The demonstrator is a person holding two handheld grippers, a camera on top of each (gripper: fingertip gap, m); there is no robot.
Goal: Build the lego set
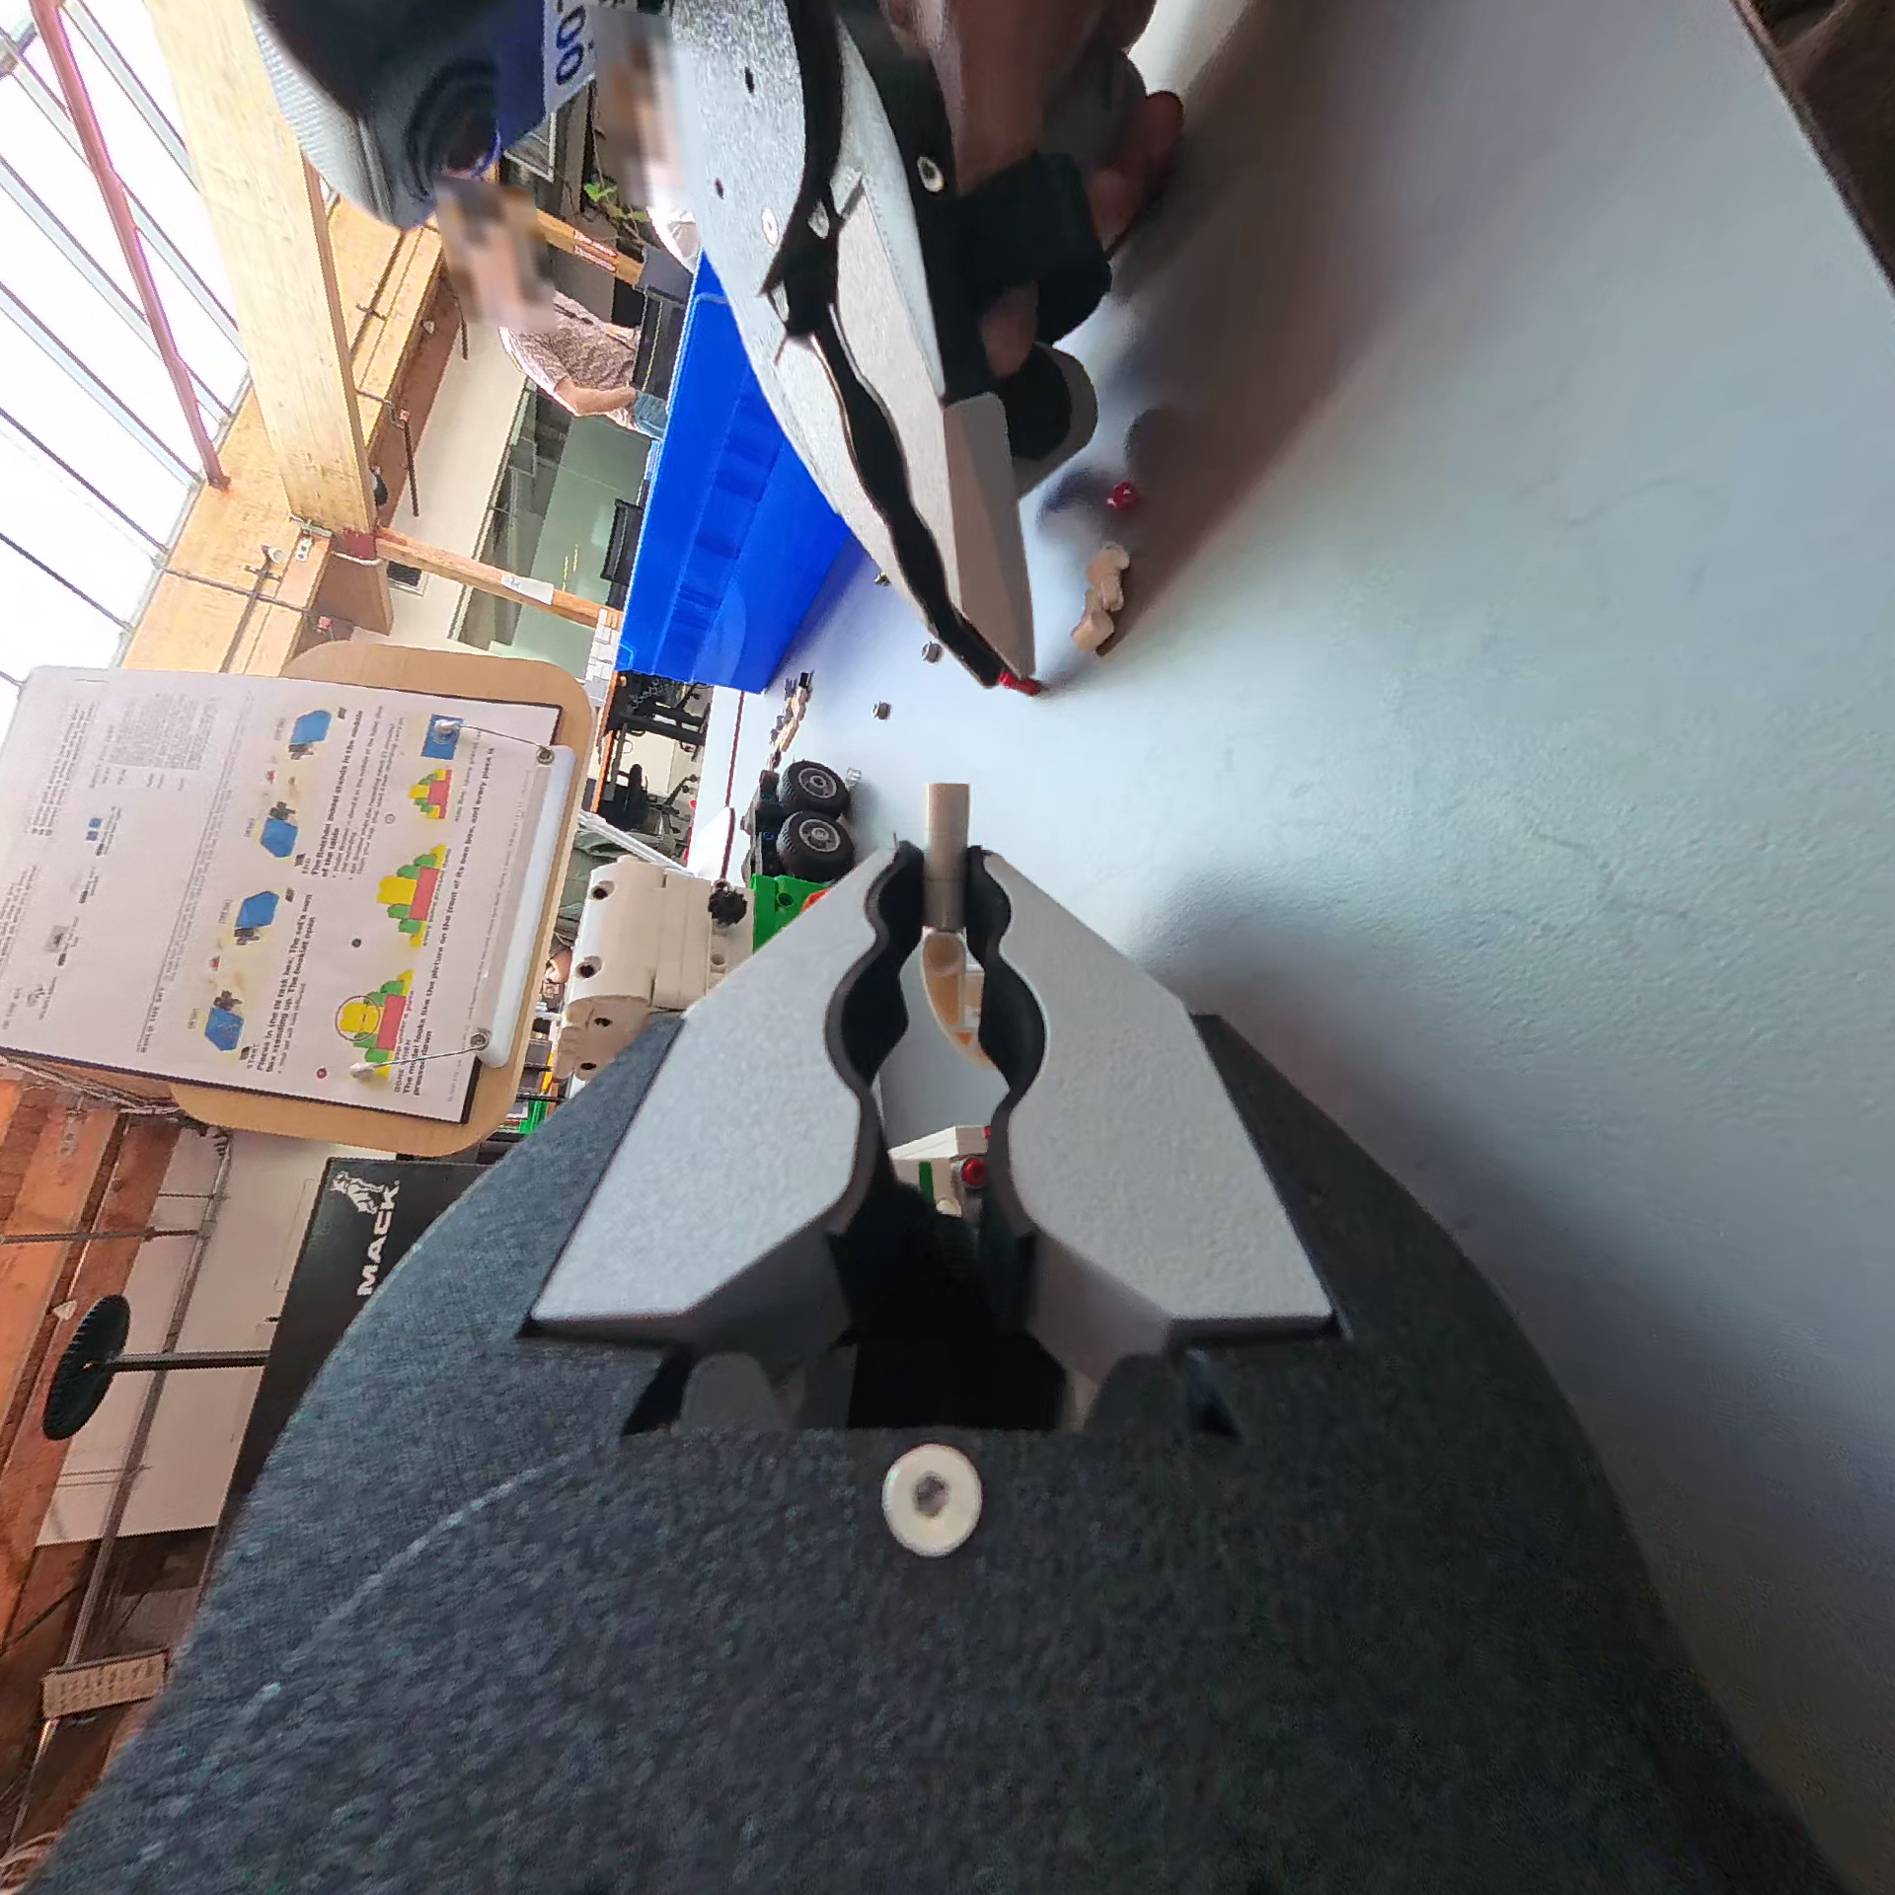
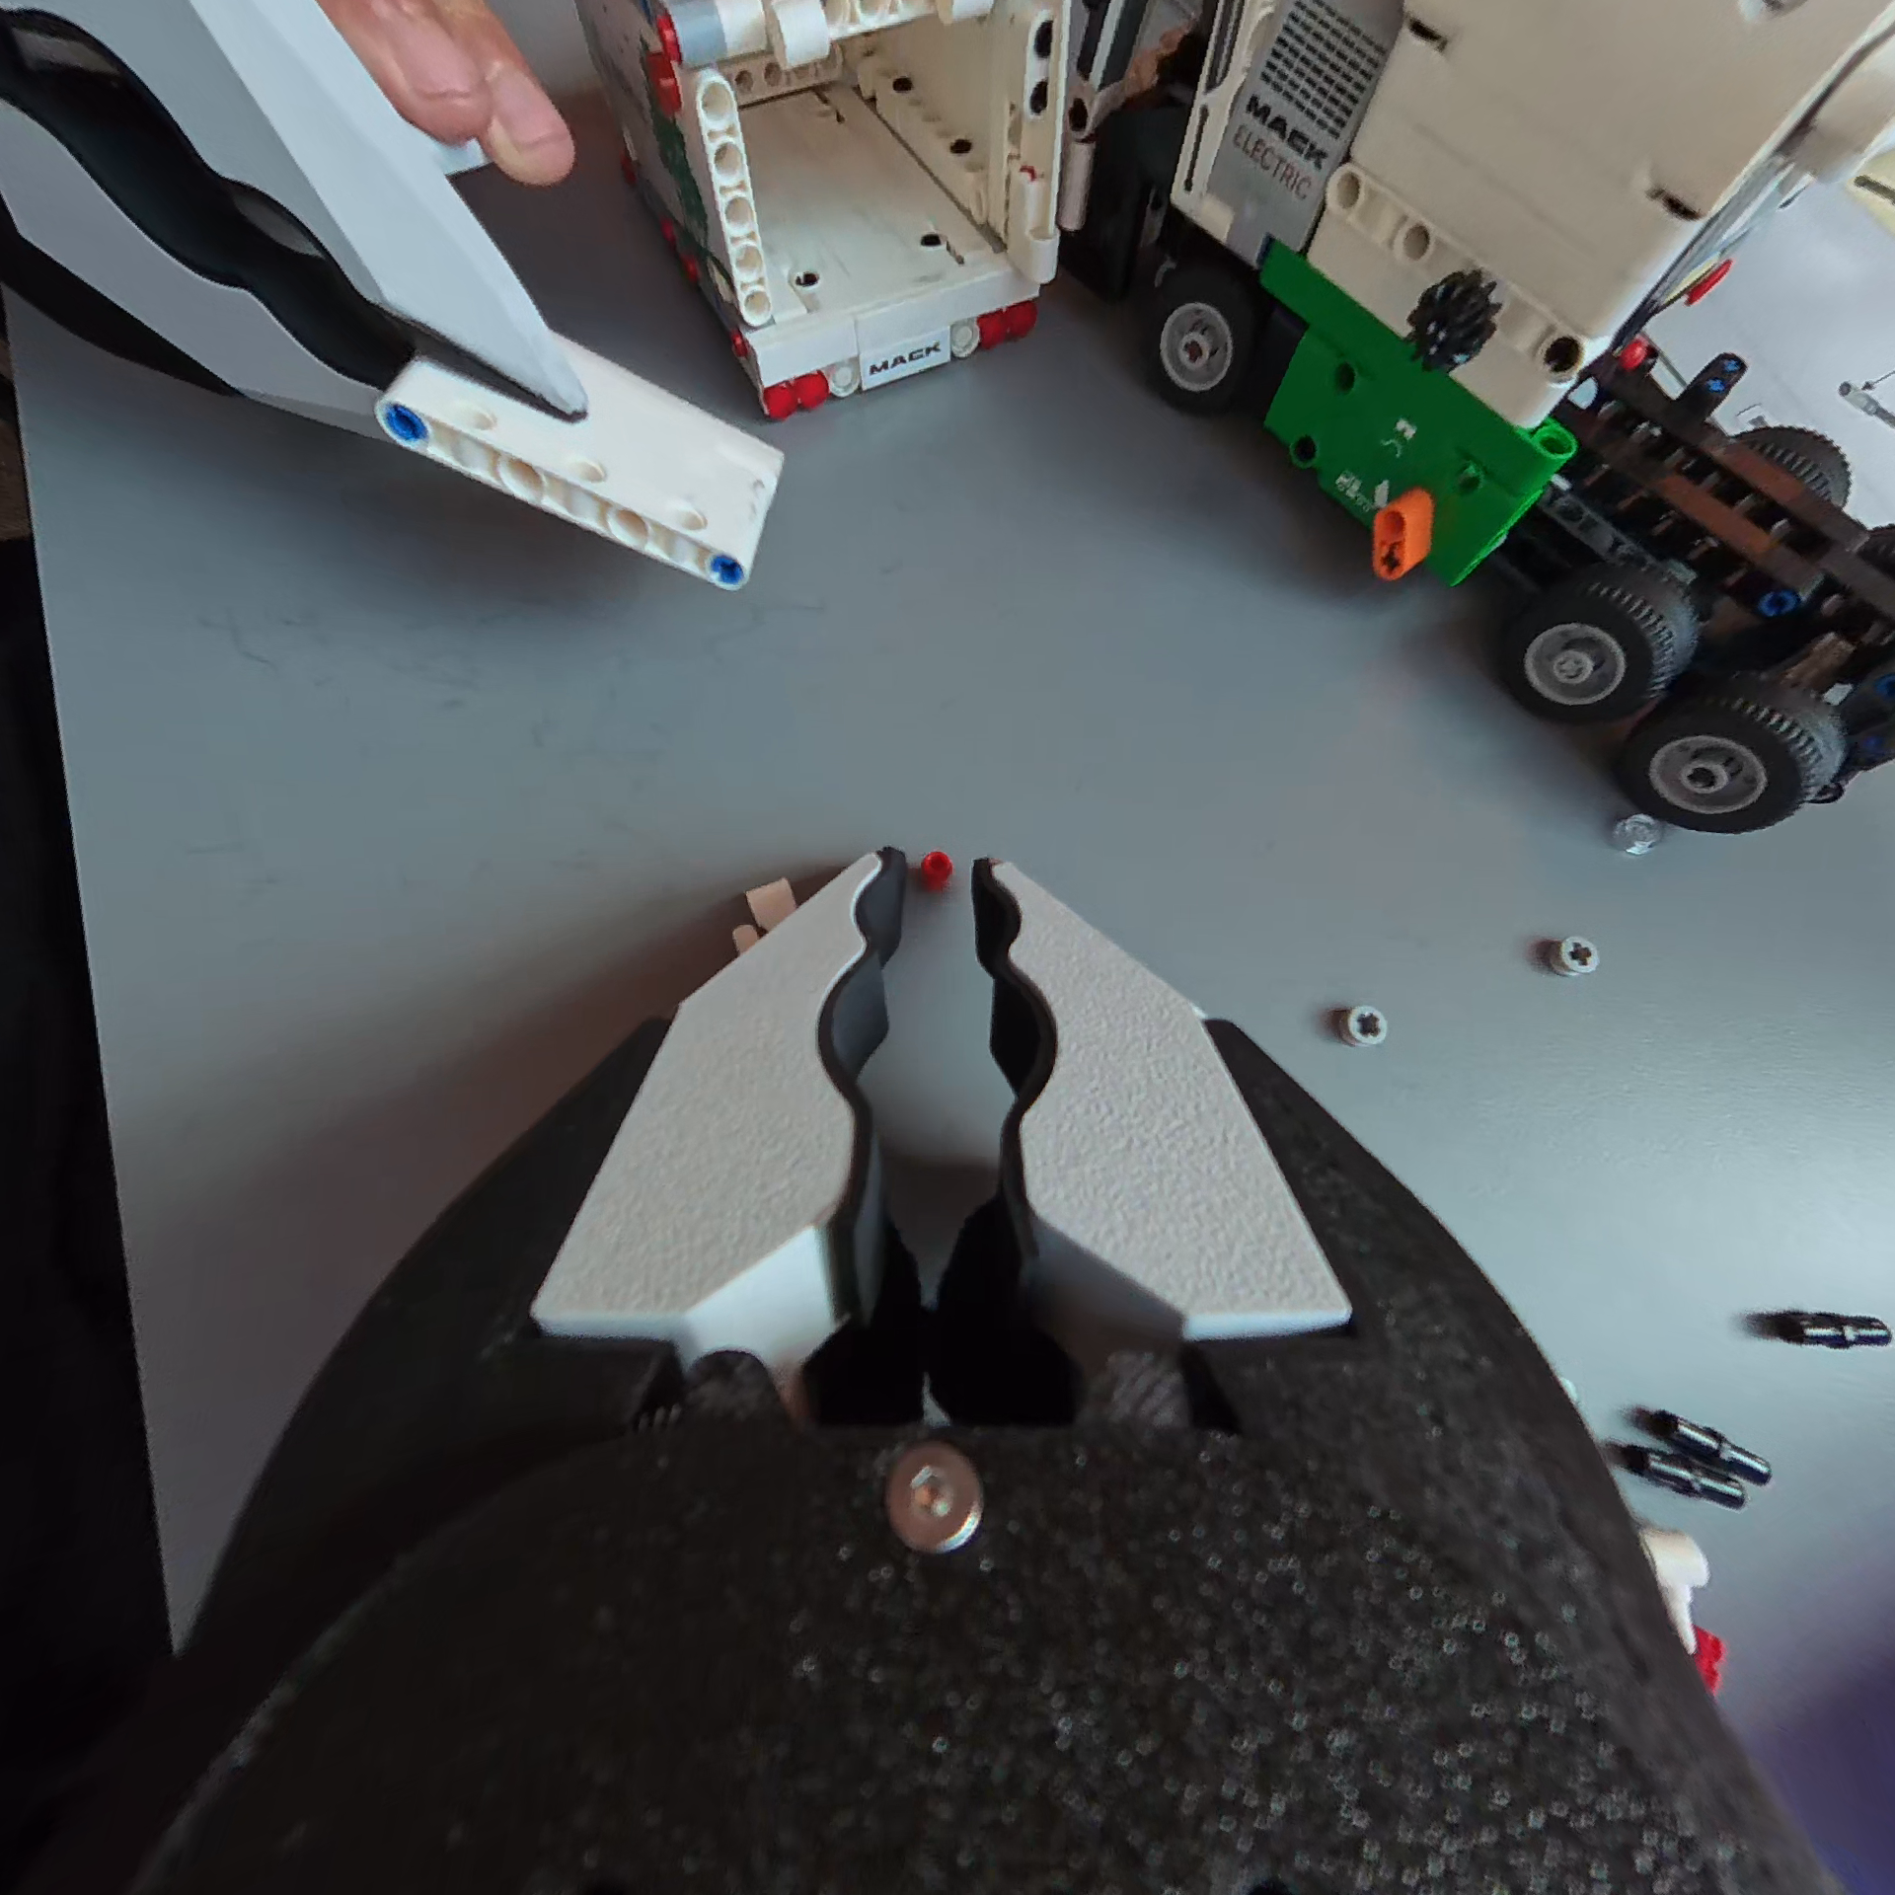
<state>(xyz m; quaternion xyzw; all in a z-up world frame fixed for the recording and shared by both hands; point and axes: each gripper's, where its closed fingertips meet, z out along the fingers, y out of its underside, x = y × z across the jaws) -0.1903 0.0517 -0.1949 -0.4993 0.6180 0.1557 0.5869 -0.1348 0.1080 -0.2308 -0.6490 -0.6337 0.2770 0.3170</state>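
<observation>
Left wrist view: the left gripper (image 1: pixel 938 867) has its jaws closed on the edge of a white panel (image 1: pixel 945 831), which sticks out ahead of the tips, seen end-on. Farther up the grey worktop (image 1: pixel 1487 718), the right gripper (image 1: pixel 1010 672) points its tips down at a small red peg (image 1: pixel 1015 681), which sits right at its tip. Tan pieces (image 1: pixel 1102 605) lie just beside it. A blue bin (image 1: pixel 738 533) stands at the far edge; what is in it cannot be seen. The truck's wheels (image 1: pixel 815 815) show beyond the left jaws.

Right wrist view: the right gripper (image 2: pixel 931 867) has its jaws partly open and empty. The red peg (image 2: pixel 933 868) stands on the worktop (image 2: pixel 1025 667) directly between the tips, slightly nearer the left one, so a straight close should catch it. The right gripper is much the nearer; the left gripper (image 2: pixel 482 400) hangs up to the left, well apart, holding the white panel (image 2: pixel 585 472), whose long axis slopes down to the right, with a blue pin at each end. The truck body (image 2: pixel 851 185) and the truck cab and frame (image 2: pixel 1487 359) stand beyond. Loose bushes (image 2: pixel 1362 1025) and black pins (image 2: pixel 1702 1456) lie to the right.
</observation>
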